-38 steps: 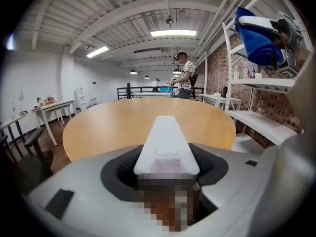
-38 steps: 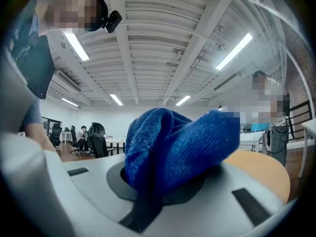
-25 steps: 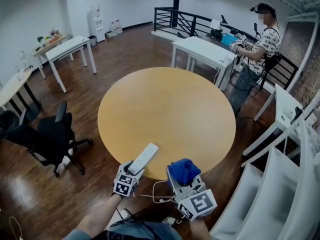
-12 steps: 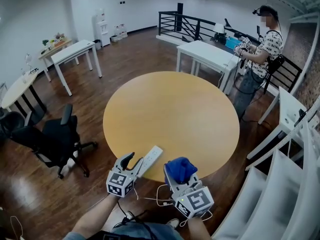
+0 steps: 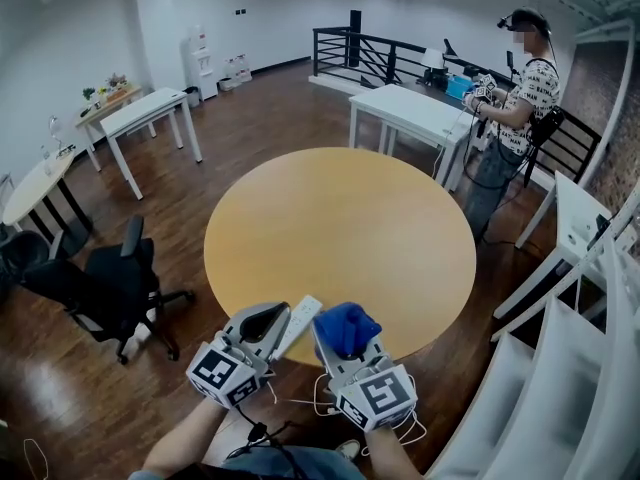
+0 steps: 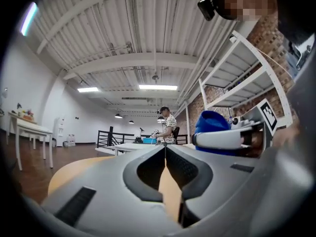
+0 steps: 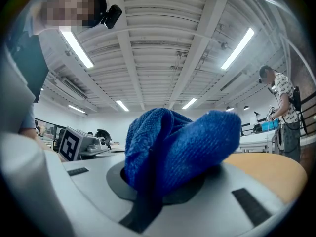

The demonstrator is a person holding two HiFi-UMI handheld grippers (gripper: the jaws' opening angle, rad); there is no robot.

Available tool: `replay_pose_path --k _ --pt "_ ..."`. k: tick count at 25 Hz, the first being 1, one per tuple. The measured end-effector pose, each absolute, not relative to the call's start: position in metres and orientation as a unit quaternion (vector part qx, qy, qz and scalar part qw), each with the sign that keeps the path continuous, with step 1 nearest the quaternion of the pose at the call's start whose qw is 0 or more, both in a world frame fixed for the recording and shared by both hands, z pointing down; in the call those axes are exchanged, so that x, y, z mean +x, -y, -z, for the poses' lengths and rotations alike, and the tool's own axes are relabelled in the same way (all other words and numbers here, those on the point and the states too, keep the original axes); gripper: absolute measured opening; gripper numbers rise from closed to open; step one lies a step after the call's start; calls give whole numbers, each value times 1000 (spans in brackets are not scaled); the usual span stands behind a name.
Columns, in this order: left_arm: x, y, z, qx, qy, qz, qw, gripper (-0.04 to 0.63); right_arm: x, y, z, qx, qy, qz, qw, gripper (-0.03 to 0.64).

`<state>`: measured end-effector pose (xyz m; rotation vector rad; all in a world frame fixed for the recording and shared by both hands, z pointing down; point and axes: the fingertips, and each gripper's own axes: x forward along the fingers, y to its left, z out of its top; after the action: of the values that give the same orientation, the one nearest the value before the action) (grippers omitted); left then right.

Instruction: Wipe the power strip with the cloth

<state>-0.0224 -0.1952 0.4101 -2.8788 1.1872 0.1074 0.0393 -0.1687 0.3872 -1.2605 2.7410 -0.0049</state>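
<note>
Strip (image 5: 303, 320) on the table's (image 5: 340, 218) near edge, lower centre of the head view.
Its near end is hidden behind the left gripper (image 5: 268, 320) at lower left, and contact between them cannot be made out. That gripper's jaws have just closed tip to tip on nothing. Just right of the strip, the right gripper (image 5: 347, 346) pinches a bunched blue cloth (image 5: 346, 326), which covers its fingertips. Neither gripper view shows the strip. White cables (image 5: 318, 405) below the table edge are tangled, their ends unclear.

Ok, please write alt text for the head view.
Seen from above, the right gripper holds a blue cloth beside a white power strip at the near edge of a round wooden table. The left gripper, jaws just closed on nothing, is beside the strip.
</note>
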Motion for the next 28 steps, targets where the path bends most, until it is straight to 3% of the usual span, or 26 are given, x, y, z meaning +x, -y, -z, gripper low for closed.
replay_pose_path --k 28 --pt "-8 174 -390 -933 -357 -42 27 8 37 168 -388 -418 -907 -1 48 41"
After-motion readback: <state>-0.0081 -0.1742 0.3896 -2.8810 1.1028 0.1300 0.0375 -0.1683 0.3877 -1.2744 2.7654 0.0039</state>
